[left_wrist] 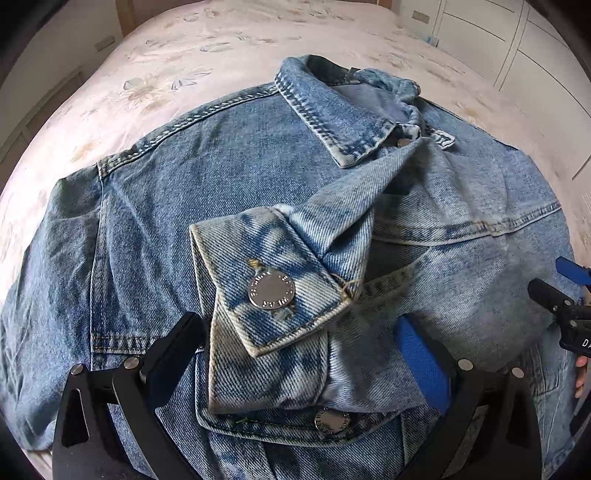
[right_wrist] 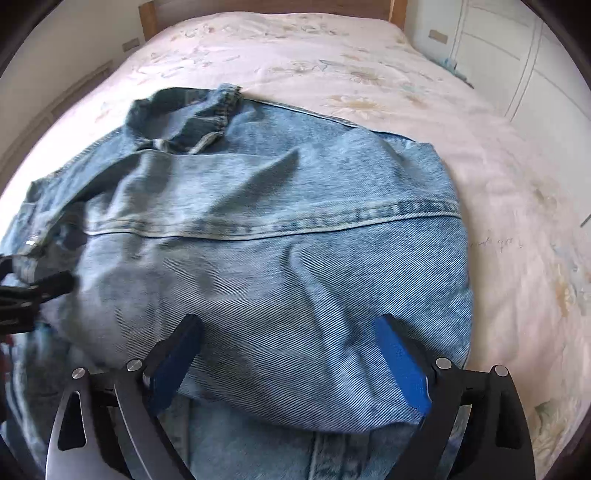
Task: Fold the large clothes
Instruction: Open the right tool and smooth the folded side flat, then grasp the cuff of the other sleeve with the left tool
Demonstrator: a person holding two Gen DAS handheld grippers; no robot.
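Note:
A blue denim jacket (left_wrist: 184, 206) lies spread on a bed, collar (left_wrist: 332, 110) at the far side. One sleeve is folded across the chest, its buttoned cuff (left_wrist: 269, 291) lying just in front of my left gripper (left_wrist: 299, 332). The left gripper is open, its fingers on either side of the cuff, holding nothing. My right gripper (right_wrist: 288, 332) is open over the folded sleeve's upper part (right_wrist: 277, 258), fingers wide apart above the denim. The right gripper also shows at the right edge of the left wrist view (left_wrist: 569, 295).
The bed (right_wrist: 332, 55) has a pale pink floral sheet and a wooden headboard (right_wrist: 266, 5) at the far end. White wardrobe doors (right_wrist: 517, 55) stand to the right. A wall with a socket (right_wrist: 131, 45) is on the left.

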